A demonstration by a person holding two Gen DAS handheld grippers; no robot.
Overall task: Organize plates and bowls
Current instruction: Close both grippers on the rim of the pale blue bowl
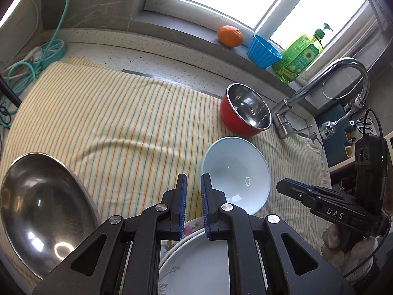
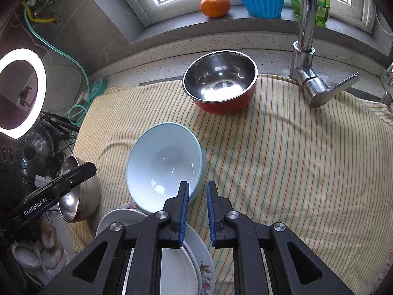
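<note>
A pale blue bowl [image 1: 235, 174] [image 2: 164, 162] lies on the striped cloth, leaning on stacked white plates [image 1: 194, 265] [image 2: 176, 258], the lower one flowered. A red bowl with steel inside [image 1: 245, 110] [image 2: 221, 83] stands farther back. A steel bowl [image 1: 41, 213] [image 2: 76, 191] sits at the left. My left gripper [image 1: 194, 184] is slightly open and empty above the plates, beside the blue bowl's rim. My right gripper [image 2: 197, 186] is slightly open and empty at the blue bowl's right rim; it also shows in the left wrist view [image 1: 282, 184].
A chrome tap [image 1: 319, 91] [image 2: 304, 49] stands at the right. On the sill are an orange [image 1: 229, 36] [image 2: 215, 5], a blue cup [image 1: 262, 50] [image 2: 261, 0] and a green soap bottle [image 1: 299, 54]. Cables and a power strip [image 1: 46, 51] lie at the left.
</note>
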